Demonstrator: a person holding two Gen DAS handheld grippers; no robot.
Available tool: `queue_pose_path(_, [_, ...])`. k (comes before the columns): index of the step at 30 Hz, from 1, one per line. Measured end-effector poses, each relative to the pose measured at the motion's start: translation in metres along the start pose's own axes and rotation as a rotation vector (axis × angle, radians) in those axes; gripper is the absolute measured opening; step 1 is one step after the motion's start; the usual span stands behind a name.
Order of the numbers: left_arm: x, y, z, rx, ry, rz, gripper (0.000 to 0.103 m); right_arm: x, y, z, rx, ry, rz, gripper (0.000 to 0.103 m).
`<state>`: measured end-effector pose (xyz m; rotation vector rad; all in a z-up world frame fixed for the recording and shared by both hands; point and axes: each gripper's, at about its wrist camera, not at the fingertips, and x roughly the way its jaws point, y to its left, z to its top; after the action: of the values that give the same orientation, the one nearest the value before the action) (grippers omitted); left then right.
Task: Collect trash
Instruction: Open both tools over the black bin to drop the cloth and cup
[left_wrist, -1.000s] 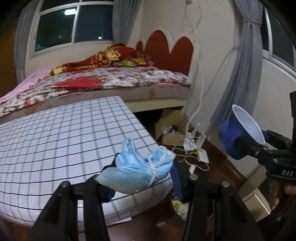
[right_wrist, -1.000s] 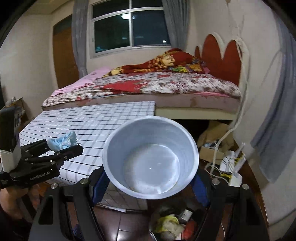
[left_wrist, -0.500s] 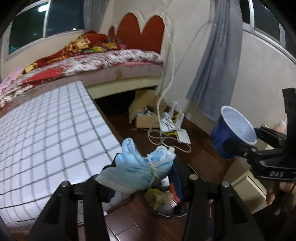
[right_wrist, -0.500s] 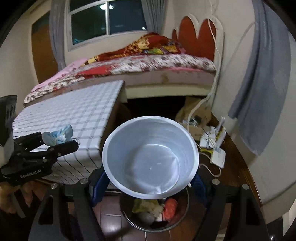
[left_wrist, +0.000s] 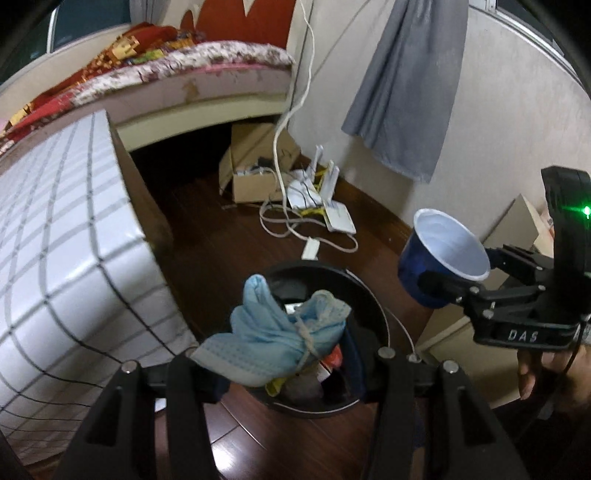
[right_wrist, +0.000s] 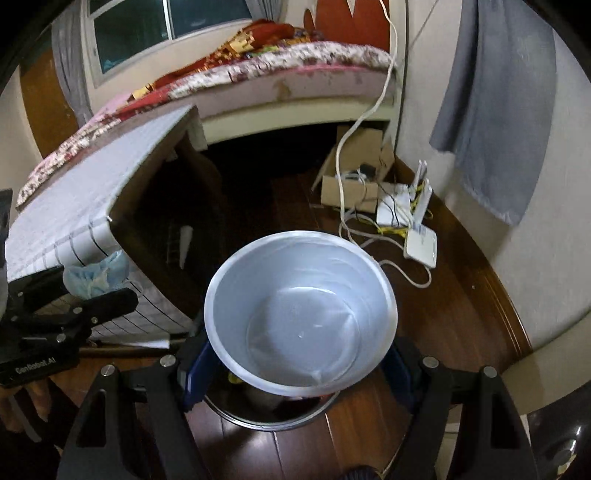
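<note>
My left gripper (left_wrist: 280, 354) is shut on a crumpled blue face mask (left_wrist: 273, 339) and holds it over the round black trash bin (left_wrist: 373, 295) on the floor; the mask also shows in the right wrist view (right_wrist: 98, 275). My right gripper (right_wrist: 295, 354) is shut on a blue paper cup with a white inside (right_wrist: 301, 310), held above the same bin (right_wrist: 280, 419). In the left wrist view the cup (left_wrist: 443, 258) hangs to the right of the bin. The bin holds mixed trash.
A table with a white checked cloth (left_wrist: 55, 236) stands left of the bin. A cardboard box (left_wrist: 255, 173), white routers (left_wrist: 325, 195) and cables lie on the wooden floor by the wall. A bed (left_wrist: 184, 77) stands behind. A grey curtain (left_wrist: 406, 92) hangs at right.
Both grippers have moved off the table edge and tilted down over the bin. The mask and the cup are still held.
</note>
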<state>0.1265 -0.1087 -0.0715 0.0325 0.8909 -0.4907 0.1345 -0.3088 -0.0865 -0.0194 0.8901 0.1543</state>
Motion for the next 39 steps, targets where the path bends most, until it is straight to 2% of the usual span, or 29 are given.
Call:
queue_pose_path(5, [0.028, -0.005, -0.004, 0.017, 0.054, -0.020, 0.051, 0.021, -0.006, -0.014, -0.014, 0.042, -0.004, 0.079])
queue_pose_path(12, [0.066, 0.003, -0.014, 0.014, 0.122, -0.030, 0.051, 0.056, -0.004, -0.017, -0.058, 0.100, -0.002, 0.079])
queue_pose_path(15, [0.076, 0.006, -0.017, 0.002, 0.141, -0.060, 0.053, 0.071, 0.000, -0.018, -0.101, 0.122, -0.007, 0.079])
queue_pose_path(16, [0.079, 0.007, -0.017, -0.005, 0.147, -0.075, 0.056, 0.077, 0.004, -0.017, -0.120, 0.140, 0.002, 0.079])
queue_pose_path(18, [0.086, 0.010, -0.018, -0.036, 0.149, -0.114, 0.080, 0.091, 0.010, -0.019, -0.174, 0.182, -0.005, 0.080])
queue_pose_path(19, [0.090, 0.014, -0.020, -0.060, 0.148, -0.094, 0.094, 0.098, 0.013, -0.021, -0.205, 0.191, -0.023, 0.082])
queue_pose_path(20, [0.093, 0.016, -0.021, -0.080, 0.144, -0.075, 0.096, 0.102, 0.014, -0.024, -0.231, 0.192, -0.039, 0.092])
queue_pose_path(22, [0.095, 0.026, -0.025, -0.125, 0.148, -0.036, 0.097, 0.110, 0.011, -0.029, -0.241, 0.204, -0.078, 0.102])
queue_pose_path(23, [0.096, 0.030, -0.028, -0.139, 0.154, -0.007, 0.100, 0.113, 0.009, -0.031, -0.230, 0.214, -0.080, 0.102])
queue_pose_path(28, [0.096, 0.042, -0.041, -0.163, 0.152, 0.085, 0.101, 0.114, 0.001, -0.037, -0.200, 0.235, -0.100, 0.102])
queue_pose_path(39, [0.083, 0.046, -0.043, -0.152, 0.115, 0.147, 0.101, 0.104, 0.009, -0.030, -0.180, 0.211, -0.094, 0.102])
